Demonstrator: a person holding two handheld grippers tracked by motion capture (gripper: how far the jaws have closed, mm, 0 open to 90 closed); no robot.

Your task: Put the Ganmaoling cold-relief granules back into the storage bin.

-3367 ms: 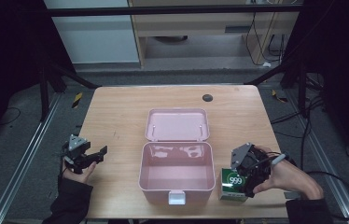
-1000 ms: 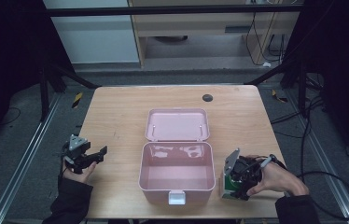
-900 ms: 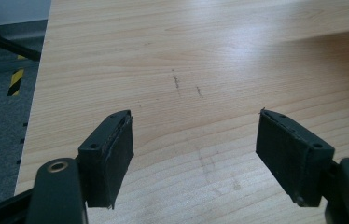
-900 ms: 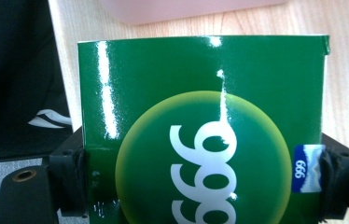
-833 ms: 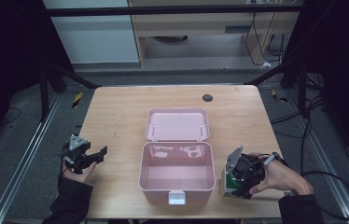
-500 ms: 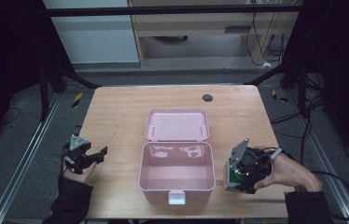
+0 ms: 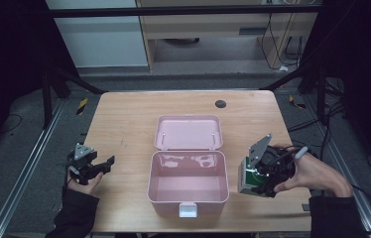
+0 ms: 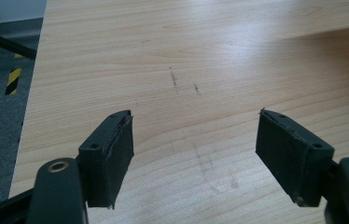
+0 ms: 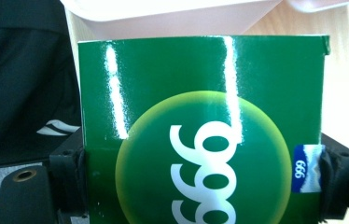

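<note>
- The right gripper [image 7: 251, 182] clamps a green box [image 9: 200, 126] between both pads.
- Just to its left stands the open pink case [image 7: 188, 191], its near wall beyond the box's top edge.
- The box's yellow-green disc reads "999", repeated on a small blue tab.
- The left gripper [image 8: 193, 154] is open over bare table [image 7: 124, 119].

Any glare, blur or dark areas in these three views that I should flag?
High view: surroundings very dark, the table evenly lit, soft sheen inside the pink box. Right gripper view: two white glare streaks down the green box, background washed out at the top. Left gripper view: sharp, with a shadow across the upper right of the wood.
</note>
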